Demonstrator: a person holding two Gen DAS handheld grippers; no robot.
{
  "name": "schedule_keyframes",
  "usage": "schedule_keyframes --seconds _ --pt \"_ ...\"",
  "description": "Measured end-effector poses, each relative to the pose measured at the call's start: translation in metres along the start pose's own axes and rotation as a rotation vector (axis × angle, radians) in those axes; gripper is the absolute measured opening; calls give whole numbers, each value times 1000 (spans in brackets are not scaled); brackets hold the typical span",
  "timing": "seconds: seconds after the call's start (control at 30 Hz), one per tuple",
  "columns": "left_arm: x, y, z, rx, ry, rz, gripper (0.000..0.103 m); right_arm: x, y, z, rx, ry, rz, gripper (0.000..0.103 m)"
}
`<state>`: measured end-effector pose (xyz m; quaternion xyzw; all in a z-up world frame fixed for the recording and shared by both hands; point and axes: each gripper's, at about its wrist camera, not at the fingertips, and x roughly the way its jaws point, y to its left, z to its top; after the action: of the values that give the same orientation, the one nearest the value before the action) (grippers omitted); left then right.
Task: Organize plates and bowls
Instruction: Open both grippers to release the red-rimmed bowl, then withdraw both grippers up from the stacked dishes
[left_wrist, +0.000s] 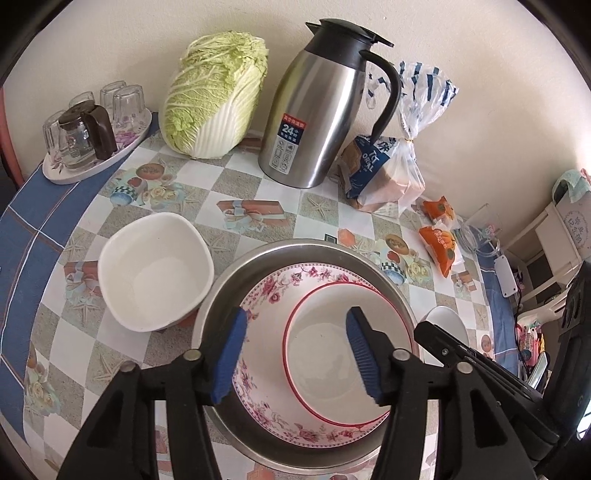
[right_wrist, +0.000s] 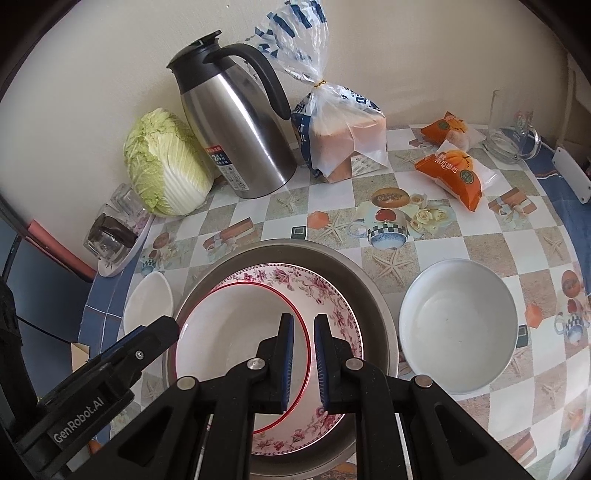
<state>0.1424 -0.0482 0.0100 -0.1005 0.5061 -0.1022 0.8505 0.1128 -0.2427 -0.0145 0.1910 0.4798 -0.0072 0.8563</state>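
Note:
A steel basin (left_wrist: 221, 291) (right_wrist: 369, 291) holds a floral-rimmed plate (left_wrist: 269, 291) (right_wrist: 325, 291), and a red-rimmed white bowl (left_wrist: 325, 347) (right_wrist: 229, 332) lies in the plate. My left gripper (left_wrist: 295, 354) is open and empty above them, straddling the bowl's left rim. My right gripper (right_wrist: 303, 362) has its jaws narrowly apart around the red-rimmed bowl's right rim; I cannot tell if they grip it. A white squarish bowl (left_wrist: 155, 273) (right_wrist: 147, 306) sits left of the basin. A round white bowl (right_wrist: 458, 325) (left_wrist: 447, 325) sits to the right.
At the back stand a napa cabbage (left_wrist: 218, 96), a steel thermos jug (left_wrist: 317, 107), a bagged bread loaf (right_wrist: 343, 140), orange snack packets (right_wrist: 450, 173) and a glass mug (right_wrist: 513, 129). A tray of glasses (left_wrist: 88, 129) is at the far left.

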Motion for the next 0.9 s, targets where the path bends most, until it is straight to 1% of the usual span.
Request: schedule_keyframes --seconds 0.07,0.1,0.13,0.17,0.23,0.27,0.3,0.33,0.4,0.53,0.57,0.63,0.77,0.83,0.9 --pt "0 4 0 -12 0 16 63 1 -1 0 4 4 -8 14" --pt "0 5 0 -15 0 28 68 1 -2 0 6 7 -11 20" --pt "1 7 0 -17 -1 42 69 2 -3 0 8 9 -14 27" --pt "2 8 0 -17 -2 55 69 2 -4 0 8 11 -19 31" --pt "3 12 -1 -25 -3 75 69 3 -5 0 6 10 -32 47" --pt "3 14 -1 -33 -5 84 69 3 -5 0 6 9 -36 51" --pt "3 16 -1 -39 -8 92 74 3 -5 1 7 8 -38 58" --pt "3 18 -1 -45 -13 101 85 3 -5 1 7 7 -41 63" --pt "2 22 0 -56 -30 115 92 3 -5 1 6 7 -51 67" --pt "0 27 0 -74 -39 125 92 5 -6 1 5 9 -51 76" --pt "1 28 0 -73 -37 130 92 5 -6 1 4 8 -51 76" --pt "2 28 0 -69 -31 141 94 5 -6 1 3 6 -52 85" --pt "4 28 -1 -62 -26 155 96 6 -5 1 4 3 -42 90" --pt "4 29 -1 -60 -24 156 96 7 -4 0 1 3 -42 95" --pt "5 29 -1 -59 -21 161 97 7 -3 0 0 3 -41 98"
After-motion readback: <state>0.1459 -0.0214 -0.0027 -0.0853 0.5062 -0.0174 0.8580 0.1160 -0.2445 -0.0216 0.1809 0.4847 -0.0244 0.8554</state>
